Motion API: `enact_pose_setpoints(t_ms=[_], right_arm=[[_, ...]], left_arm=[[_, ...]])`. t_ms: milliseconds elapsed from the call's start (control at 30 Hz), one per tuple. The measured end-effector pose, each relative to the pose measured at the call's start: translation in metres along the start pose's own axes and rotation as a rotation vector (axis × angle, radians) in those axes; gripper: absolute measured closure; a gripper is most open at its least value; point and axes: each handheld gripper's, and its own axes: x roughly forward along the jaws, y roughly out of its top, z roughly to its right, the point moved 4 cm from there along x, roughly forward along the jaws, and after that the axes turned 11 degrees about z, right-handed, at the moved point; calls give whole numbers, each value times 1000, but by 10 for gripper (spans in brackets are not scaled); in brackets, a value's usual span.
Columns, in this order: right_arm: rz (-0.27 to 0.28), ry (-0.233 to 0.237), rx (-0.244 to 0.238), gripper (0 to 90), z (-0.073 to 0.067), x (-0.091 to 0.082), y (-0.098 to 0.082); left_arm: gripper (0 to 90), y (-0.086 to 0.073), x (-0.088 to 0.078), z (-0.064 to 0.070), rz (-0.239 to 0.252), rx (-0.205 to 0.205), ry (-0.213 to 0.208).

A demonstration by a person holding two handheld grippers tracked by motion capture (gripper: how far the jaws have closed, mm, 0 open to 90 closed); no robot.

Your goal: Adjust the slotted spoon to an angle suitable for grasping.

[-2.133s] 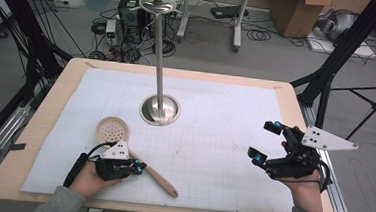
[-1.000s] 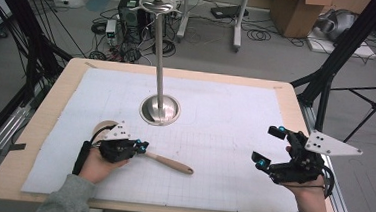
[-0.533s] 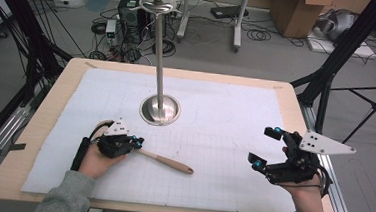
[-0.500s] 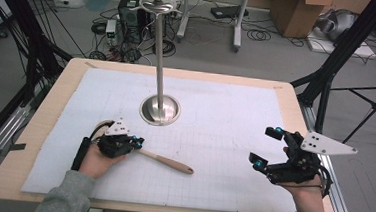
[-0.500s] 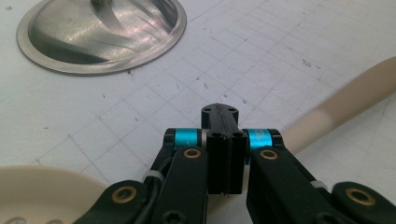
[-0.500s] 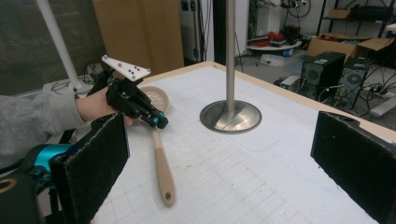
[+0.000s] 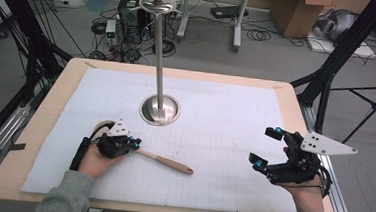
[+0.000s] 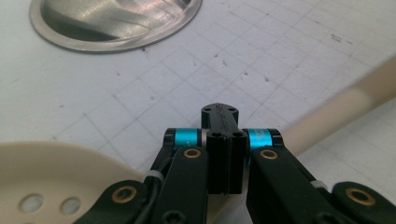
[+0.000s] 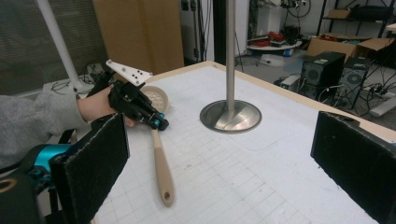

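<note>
A beige slotted spoon (image 7: 167, 162) lies on the white gridded mat (image 7: 214, 138), its handle pointing right. In the left gripper view its holed bowl (image 8: 46, 177) sits at lower left and its handle (image 8: 336, 112) runs off to the right. My left gripper (image 7: 134, 143) rests across the spoon's neck; its jaws (image 8: 219, 112) are shut pad to pad, with the neck passing underneath them. My right gripper (image 7: 266, 147) hovers open near the table's right edge with nothing between its pads. The right gripper view also takes in the left gripper (image 9: 159, 122) and the spoon (image 9: 161, 168).
A tall metal stand with a round base (image 7: 160, 109) rises from the middle of the mat, just beyond the left gripper (image 8: 112, 23). The wooden table edge (image 7: 296, 108) frames the mat. Cables, boxes and tripod legs crowd the floor beyond.
Early on, my left gripper moved up toward the spoon's bowl and the handle swung counter-clockwise. Over the last second both grippers and the spoon have barely shifted.
</note>
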Motion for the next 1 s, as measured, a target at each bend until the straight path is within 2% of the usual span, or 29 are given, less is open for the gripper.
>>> enact_pose_setpoints(t_ms=[133, 467, 567, 1000], right_arm=[[3, 3, 2, 31, 0, 0, 1], [-1, 12, -3, 31, 0, 4, 1], [1, 15, 0, 31, 0, 6, 1], [12, 40, -11, 31, 0, 17, 5]], left_arm=[[898, 0, -2, 1, -10, 4, 19], [899, -5, -12, 1, -19, -7, 33], [899, -7, -19, 2, -33, -6, 55], [898, -20, -47, 2, -47, -17, 75]])
